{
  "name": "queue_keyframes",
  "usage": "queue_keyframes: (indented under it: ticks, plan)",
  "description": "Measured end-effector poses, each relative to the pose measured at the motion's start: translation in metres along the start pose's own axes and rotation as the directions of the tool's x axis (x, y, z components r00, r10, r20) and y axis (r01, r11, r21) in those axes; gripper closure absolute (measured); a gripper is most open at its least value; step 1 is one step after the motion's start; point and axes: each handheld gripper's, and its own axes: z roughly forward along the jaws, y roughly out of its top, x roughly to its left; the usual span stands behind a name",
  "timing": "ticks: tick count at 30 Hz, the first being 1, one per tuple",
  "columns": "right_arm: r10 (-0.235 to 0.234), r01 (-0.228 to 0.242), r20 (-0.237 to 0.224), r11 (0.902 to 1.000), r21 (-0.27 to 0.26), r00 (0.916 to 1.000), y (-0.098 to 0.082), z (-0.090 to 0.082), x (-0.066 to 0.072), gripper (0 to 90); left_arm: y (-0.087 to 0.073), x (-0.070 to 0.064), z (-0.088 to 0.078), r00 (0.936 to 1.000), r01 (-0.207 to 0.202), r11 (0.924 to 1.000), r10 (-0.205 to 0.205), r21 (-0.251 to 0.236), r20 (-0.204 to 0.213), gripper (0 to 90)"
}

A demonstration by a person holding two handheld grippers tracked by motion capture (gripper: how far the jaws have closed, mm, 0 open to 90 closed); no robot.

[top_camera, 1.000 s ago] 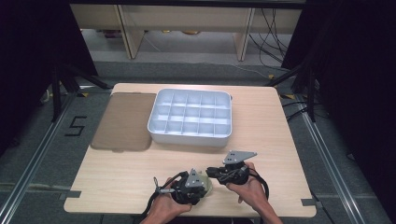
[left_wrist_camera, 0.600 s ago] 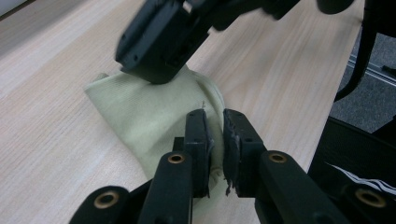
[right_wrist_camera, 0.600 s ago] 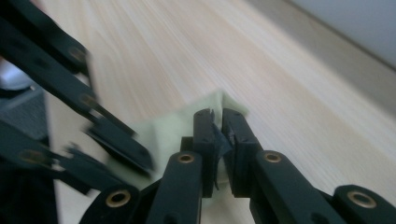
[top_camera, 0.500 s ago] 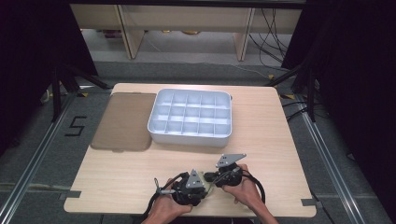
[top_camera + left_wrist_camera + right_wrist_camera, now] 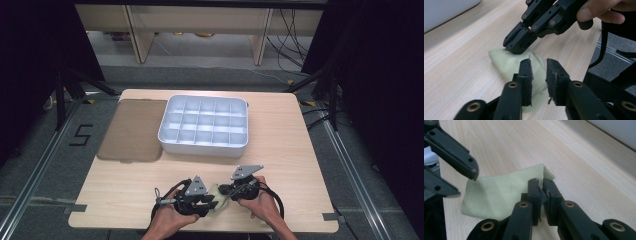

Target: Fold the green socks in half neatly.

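A small pale green cloth (image 5: 216, 192) lies flat on the wooden table near its front edge, between the two hand-held grippers. My right gripper (image 5: 541, 181) is shut, its tips pinching the cloth's (image 5: 499, 192) folded corner; in the left gripper view the right gripper (image 5: 515, 48) bears down on the cloth's (image 5: 506, 63) far edge. My left gripper (image 5: 538, 62) hovers over the cloth's near side with a narrow gap between its jaws and nothing pinched. In the right gripper view the left gripper (image 5: 465, 183) stands apart at the cloth's left edge.
A white tray (image 5: 165, 135) divided into several compartments stands at the middle back of the table (image 5: 300, 165). A flat brown mat (image 5: 132, 130) lies to its left. Cables trail from both grippers over the front edge.
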Motion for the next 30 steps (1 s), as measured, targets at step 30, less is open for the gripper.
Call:
queue_keyframes:
  ticks: [30]
  plan:
    - [0.019, -0.019, -0.020, 0.9997, -0.015, 0.9996, 0.012, 0.008, 0.006, 84.1, -0.013, -0.005, 0.021, 0.9985, -0.054, 0.9898, 0.053, 0.132, 0.011, 80.9]
